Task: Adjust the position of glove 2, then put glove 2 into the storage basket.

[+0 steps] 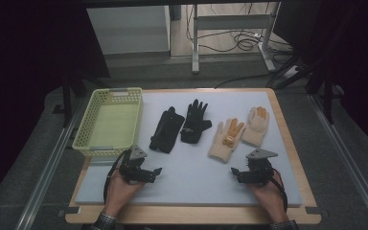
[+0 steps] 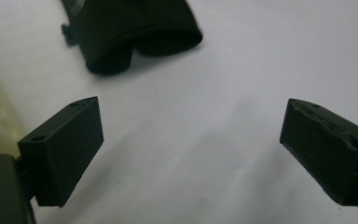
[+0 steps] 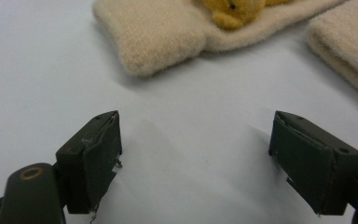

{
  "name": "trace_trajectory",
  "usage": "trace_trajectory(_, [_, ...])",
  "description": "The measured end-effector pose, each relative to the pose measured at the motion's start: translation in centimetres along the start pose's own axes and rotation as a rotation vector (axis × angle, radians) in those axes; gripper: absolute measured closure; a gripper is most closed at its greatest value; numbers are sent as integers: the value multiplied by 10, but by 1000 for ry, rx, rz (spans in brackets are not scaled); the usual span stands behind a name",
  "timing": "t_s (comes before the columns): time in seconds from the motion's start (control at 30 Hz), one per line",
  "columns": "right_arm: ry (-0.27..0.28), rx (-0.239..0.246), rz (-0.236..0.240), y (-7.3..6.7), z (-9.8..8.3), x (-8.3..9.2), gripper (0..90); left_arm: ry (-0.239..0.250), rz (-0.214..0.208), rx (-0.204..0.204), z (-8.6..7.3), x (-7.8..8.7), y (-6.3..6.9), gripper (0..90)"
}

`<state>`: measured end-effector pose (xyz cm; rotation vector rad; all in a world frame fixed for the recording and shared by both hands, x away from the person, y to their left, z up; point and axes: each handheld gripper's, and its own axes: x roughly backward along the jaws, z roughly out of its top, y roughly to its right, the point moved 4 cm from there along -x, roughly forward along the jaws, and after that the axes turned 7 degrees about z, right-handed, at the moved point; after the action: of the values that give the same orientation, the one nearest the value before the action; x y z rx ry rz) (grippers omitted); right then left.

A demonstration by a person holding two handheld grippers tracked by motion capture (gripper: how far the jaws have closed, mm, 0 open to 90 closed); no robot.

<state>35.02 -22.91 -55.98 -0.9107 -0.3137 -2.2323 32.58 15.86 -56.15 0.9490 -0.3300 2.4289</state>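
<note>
Gloves — black pair (image 1: 179, 127), cream pair (image 1: 239, 132), flat

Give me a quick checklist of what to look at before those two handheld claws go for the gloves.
1. Left gripper open, nothing between its jaws: ok.
2. Right gripper open, nothing held: ok.
3. Two black fabric gloves lying flat, apart from the grippers: ok.
4. Two cream knitted gloves with orange fingertips lying side by side: ok.
5. Pale yellow plastic basket holding nothing: ok.
6. Which glove comes first: cannot tell.
</note>
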Motion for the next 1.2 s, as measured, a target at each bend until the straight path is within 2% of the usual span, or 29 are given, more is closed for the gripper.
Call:
trace_trajectory(0.2, [0,-1,1,0,0,0,165,17,-21,-3,20,-5,9,84])
trace_trajectory(0.33, [0,-1,1,0,0,0,165,14,-18,-9,30,-11,12,99])
trace_trajectory(0.5, [1,-1,1,0,0,0,165,4,-3,5,45,-24,11,131])
trace_trajectory(0.63, [1,-1,1,0,0,0,165,-4,28,2,54,-31,9,168])
trace_trajectory(0.77, [1,-1,1,0,0,0,165,-11,43,19,63,-37,3,218])
trace_trajectory(0.87, [1,-2,1,0,0,0,165,-20,50,42,70,-44,-4,260])
trace_trajectory(1.07, [1,-3,2,0,0,0,165,-38,50,56,81,-53,-11,331])
trace_trajectory(1.13, [1,-2,1,0,0,0,165,-44,66,53,84,-58,-13,352])
trace_trajectory(1.2, [1,-2,1,0,0,0,165,-47,84,66,87,-64,-16,377])
